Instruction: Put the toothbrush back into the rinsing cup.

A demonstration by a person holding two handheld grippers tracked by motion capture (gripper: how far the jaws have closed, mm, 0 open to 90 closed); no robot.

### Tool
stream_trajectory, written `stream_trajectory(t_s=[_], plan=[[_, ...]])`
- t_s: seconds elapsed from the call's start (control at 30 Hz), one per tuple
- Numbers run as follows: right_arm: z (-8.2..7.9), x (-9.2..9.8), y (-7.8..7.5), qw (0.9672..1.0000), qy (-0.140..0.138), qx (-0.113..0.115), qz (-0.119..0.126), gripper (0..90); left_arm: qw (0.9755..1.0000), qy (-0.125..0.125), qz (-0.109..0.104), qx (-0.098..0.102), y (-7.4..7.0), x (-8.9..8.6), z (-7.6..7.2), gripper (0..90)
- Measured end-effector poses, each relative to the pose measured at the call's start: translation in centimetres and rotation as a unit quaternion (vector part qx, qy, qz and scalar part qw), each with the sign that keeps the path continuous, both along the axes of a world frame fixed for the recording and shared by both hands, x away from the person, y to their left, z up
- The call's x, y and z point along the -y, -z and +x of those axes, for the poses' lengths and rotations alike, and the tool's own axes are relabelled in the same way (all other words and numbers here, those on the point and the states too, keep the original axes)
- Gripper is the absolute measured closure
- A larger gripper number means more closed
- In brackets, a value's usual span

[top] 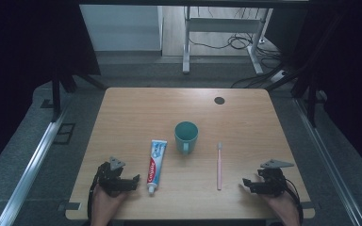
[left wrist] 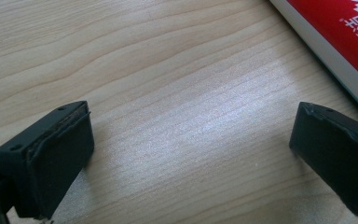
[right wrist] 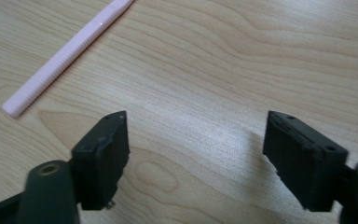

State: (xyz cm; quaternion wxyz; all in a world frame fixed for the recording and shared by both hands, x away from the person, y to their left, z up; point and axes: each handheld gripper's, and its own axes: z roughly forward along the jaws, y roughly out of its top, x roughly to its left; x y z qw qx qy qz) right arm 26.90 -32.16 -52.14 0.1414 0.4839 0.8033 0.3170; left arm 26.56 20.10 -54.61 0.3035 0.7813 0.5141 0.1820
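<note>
- Resting low at the near edge of the wooden surface (top: 245, 113), the left gripper (top: 134, 182) and the right gripper (top: 246, 184) each sit in one of the person's hands, both pointing inward toward the middle.
- The left gripper's fingers (left wrist: 46, 161) are spread wide with only bare wood between them; the red and white toothpaste tube (top: 156, 164) lies just beside them, its cap end toward the person and its edge (left wrist: 335, 42) in the upper right corner of the left gripper view.
- The right gripper's fingers (right wrist: 100, 156) are likewise spread and hold nothing; the pink toothbrush (top: 219, 165) lies near them, flat on the surface with its bristle end away from the person, and its handle end (right wrist: 65, 58) shows at the upper left of the right gripper view.
- A teal cup (top: 186, 136) stands upright between tube and brush, a little farther back, touching neither.
- The tube looks light and soft, likely to dent and perhaps push paste toward the cap if squeezed hard; a gentle hold across its flat middle seems safest.
- The toothbrush looks light, stiff and thin, lying so low that the fingers must come right down to the wood; pinching the handle near its middle should stop it from pivoting or slipping.
</note>
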Motion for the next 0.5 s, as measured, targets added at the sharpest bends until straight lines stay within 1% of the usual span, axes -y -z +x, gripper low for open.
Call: stream_trajectory(t_s=[0.23, 0.33, 0.37, 0.43, 0.5], plan=[[0.2, -0.3, -0.9, 0.9999, -0.013, 0.002, -0.002, 39.9, 1.0000, 0.000, 0.000, 0.000, 0.0, 0.0, 0.0, 0.0], [0.3, -0.6, -1.3, 0.9996, -0.024, -0.008, -0.008, 48.5, 1.0000, 0.000, 0.000, 0.000, 0.0, 0.0, 0.0, 0.0], [0.4, -0.7, -1.3, 0.9995, -0.028, -0.011, -0.007, 52.3, 1.0000, 0.000, 0.000, 0.000, 0.0, 0.0, 0.0, 0.0], [0.5, -0.9, -1.4, 0.9991, -0.037, -0.017, -0.004, 56.8, 1.0000, 0.000, 0.000, 0.000, 0.0, 0.0, 0.0, 0.0], [0.7, -1.0, -1.4, 0.9989, -0.042, -0.018, -0.007, 62.5, 1.0000, 0.000, 0.000, 0.000, 0.0, 0.0, 0.0, 0.0]])
